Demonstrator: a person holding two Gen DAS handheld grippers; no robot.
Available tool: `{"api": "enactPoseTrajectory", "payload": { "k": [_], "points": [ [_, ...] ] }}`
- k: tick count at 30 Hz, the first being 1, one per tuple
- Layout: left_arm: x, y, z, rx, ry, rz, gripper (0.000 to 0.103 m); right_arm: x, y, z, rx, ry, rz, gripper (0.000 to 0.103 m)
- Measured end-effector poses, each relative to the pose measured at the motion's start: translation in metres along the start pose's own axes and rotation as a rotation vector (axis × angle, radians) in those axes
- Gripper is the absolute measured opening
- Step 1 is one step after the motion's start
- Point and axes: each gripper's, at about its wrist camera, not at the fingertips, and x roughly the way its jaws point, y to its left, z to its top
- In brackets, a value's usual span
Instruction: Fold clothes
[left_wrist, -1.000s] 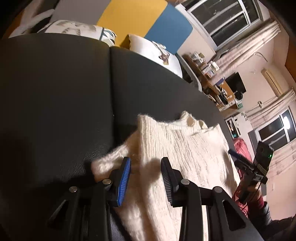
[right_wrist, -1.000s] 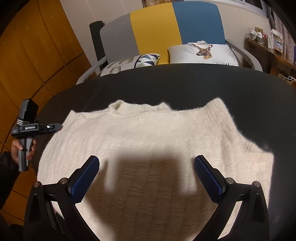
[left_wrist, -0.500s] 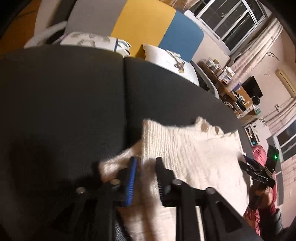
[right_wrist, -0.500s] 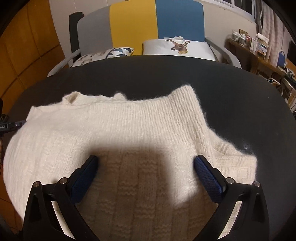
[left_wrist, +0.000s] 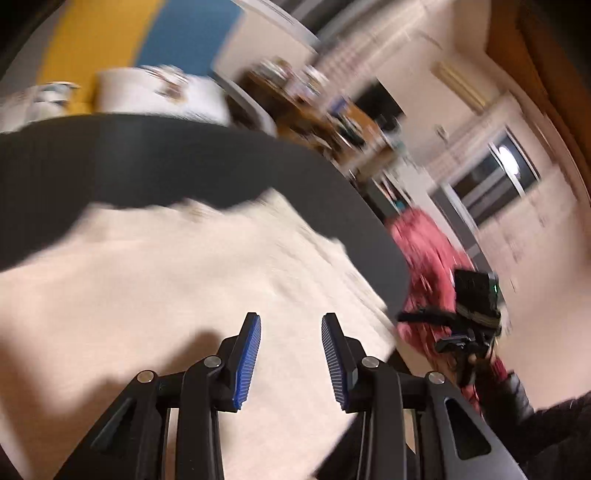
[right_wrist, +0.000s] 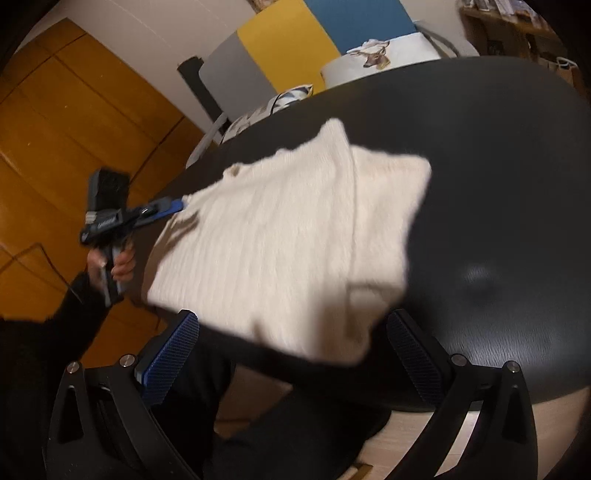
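sleeve folded over, both grippers lifted clear

since the earlier frame, the sweater's (right_wrist: 280, 240) side flap has been laid over its body, and both tools have been drawn back from the cloth. the cream sweater is seen lying flat on the black table (right_wrist: 498, 184), with its collar toward 10 o'clock in the right wrist view and one hem corner hanging past the near table edge. the left gripper (left_wrist: 290, 354) is held above the knit with its blue pads spread and nothing between them. the right gripper (right_wrist: 291, 362) is held wide apart at the near edge, empty. much of the left wrist view is blurred. a deer cushion (right_wrist: 380, 55) is seen at 12 o'clock, beyond the table
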Motion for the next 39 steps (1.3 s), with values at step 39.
{"api": "enactPoseTrajectory", "payload": {
  "k": [39],
  "points": [
    [0.079,-0.024,0.088,0.196,0.097,0.042,0.035,0.015,0.015,0.002,-0.196,0.419,0.154,0.103]
  ]
}}
